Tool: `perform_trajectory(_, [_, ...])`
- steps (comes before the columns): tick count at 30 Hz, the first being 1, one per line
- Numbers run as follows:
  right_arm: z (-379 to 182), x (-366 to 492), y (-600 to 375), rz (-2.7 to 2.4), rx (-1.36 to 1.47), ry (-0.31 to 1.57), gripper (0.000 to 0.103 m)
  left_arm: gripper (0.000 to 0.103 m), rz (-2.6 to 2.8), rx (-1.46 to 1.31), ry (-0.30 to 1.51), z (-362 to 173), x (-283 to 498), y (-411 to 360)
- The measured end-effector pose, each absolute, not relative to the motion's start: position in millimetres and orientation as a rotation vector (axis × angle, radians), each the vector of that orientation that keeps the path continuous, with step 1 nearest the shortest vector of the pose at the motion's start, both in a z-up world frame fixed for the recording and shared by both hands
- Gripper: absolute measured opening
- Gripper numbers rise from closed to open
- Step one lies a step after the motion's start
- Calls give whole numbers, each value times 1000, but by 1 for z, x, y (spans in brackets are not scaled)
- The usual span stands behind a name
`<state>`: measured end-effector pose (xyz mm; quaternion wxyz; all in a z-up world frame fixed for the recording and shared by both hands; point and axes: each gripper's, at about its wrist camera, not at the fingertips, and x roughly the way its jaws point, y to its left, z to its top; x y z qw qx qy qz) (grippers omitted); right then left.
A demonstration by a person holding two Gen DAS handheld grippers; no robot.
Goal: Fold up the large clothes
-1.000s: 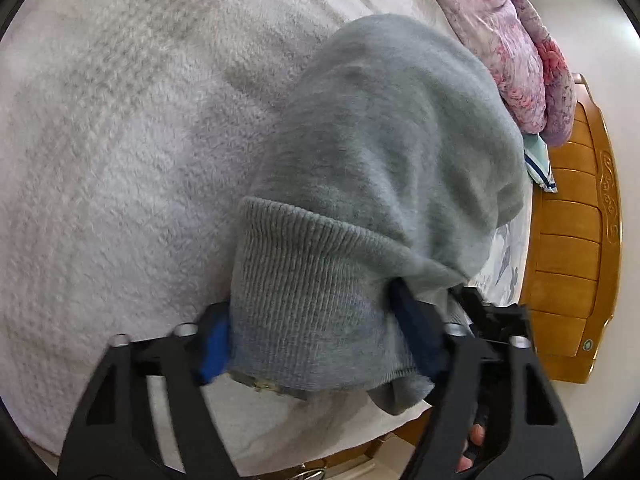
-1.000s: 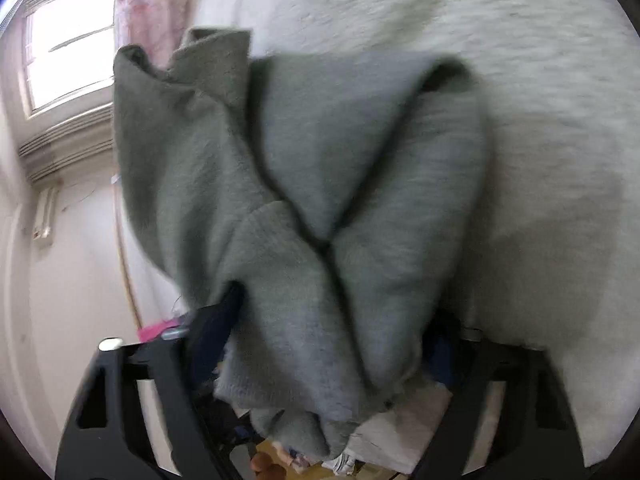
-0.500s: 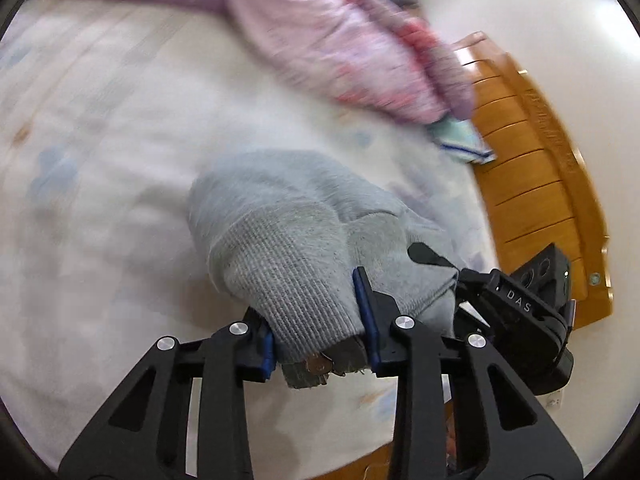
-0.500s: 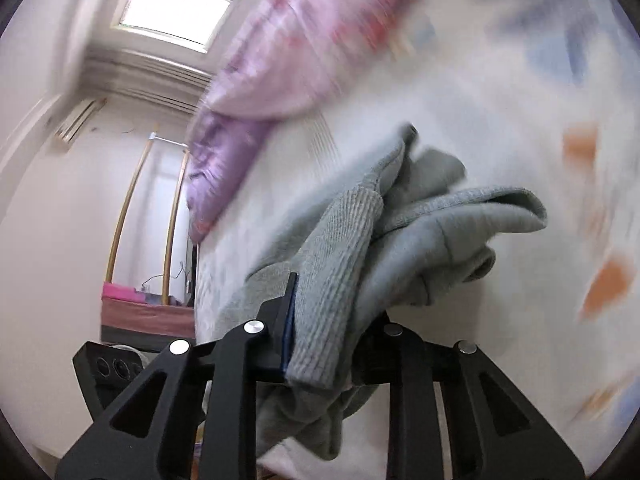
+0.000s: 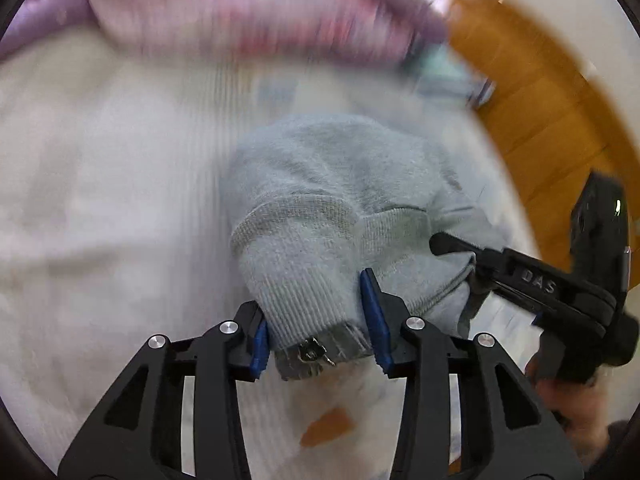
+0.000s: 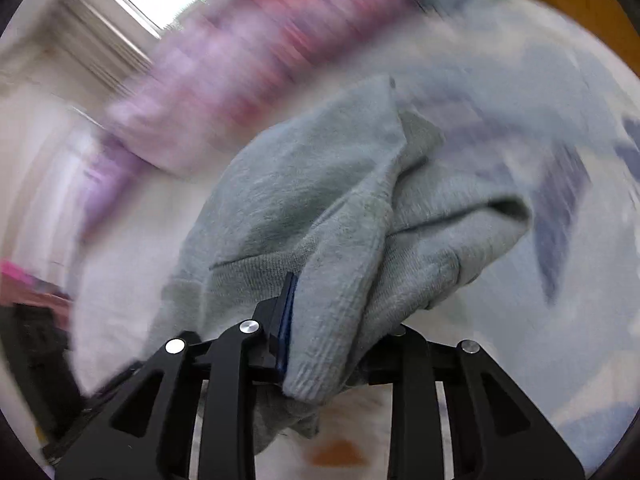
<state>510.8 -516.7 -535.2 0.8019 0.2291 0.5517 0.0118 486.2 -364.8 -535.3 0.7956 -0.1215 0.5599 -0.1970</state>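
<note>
Both tongs are clamped on the same grey sweater (image 5: 344, 184): the left gripper (image 5: 318, 320) has a thick roll of the ribbed hem wedged between its blue pads, jaws about half spread and easing open a bit right now, though the pads look like they're pressing on the knit. The right gripper (image 6: 320, 336) is pinched narrower on another bunch of ribbed edge, jaws creeping open slightly too, cloth still firmly between them. You can see the right gripper from the left camera, just off to the side, so the two grips are close together. What's changed: a second ago the sweater filled both views, hanging big and bunched with wider jaws around it, and half a second ago both sets had squeezed in hard. Now the garment has been swung across, with the white blanket (image 5: 100, 200) of the bed under it and the pink quilt (image 5: 248, 12) and wooden bed frame (image 5: 552, 120) streaking past in blur. So it's mid-carry, not laid out. The sweater is dangling in a lump from the two hem grips above the blanket, folds all collapsed on each other. My read is that nothing is actually folded yet. Next up is probably spreading the grips apart and laying it flat.
</note>
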Motion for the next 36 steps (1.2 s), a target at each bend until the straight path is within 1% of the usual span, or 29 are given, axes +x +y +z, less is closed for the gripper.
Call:
perform_trajectory(1, [-556,506,-520,-3,497,1247,25,51,-419,-230,1239,-548,483,-371])
perform_trajectory(3, [-580,491,-525,-37,507,1266,35,56,-392,-148,1282,-567,469,-380])
perform_trajectory(4, [-585,483,-529,-68,529,1262,50,62,-383,-151,1292,-572,465,-379])
perform_trajectory(5, [-587,476,-534,-112,537,1257,65,71,-363,-167,1285,-574,461,-375])
perform_trajectory(6, [-585,472,-536,-139,522,1255,69,81,-334,-163,1274,-574,459,-370])
perform_trajectory(7, [-584,467,-539,-157,495,1254,70,83,-308,-164,1269,-574,456,-364])
perform_trajectory(12, [-580,454,-547,-207,441,1282,72,85,-264,-145,1276,-571,452,-350])
perform_trajectory(17, [-557,437,-518,-284,315,1288,72,85,-206,-90,1194,-534,436,-330])
perform_trajectory(21, [-523,413,-494,-254,324,1199,74,85,-191,-67,1117,-504,421,-311])
perform_trajectory(27, [-465,382,-436,-178,323,1075,74,89,-156,-38,982,-450,389,-284])
perform_trajectory(33, [-408,337,-372,-152,281,973,74,89,-130,8,899,-397,333,-241])
perform_trajectory(36, [-376,309,-345,-138,259,929,74,89,-152,30,851,-362,291,-213])
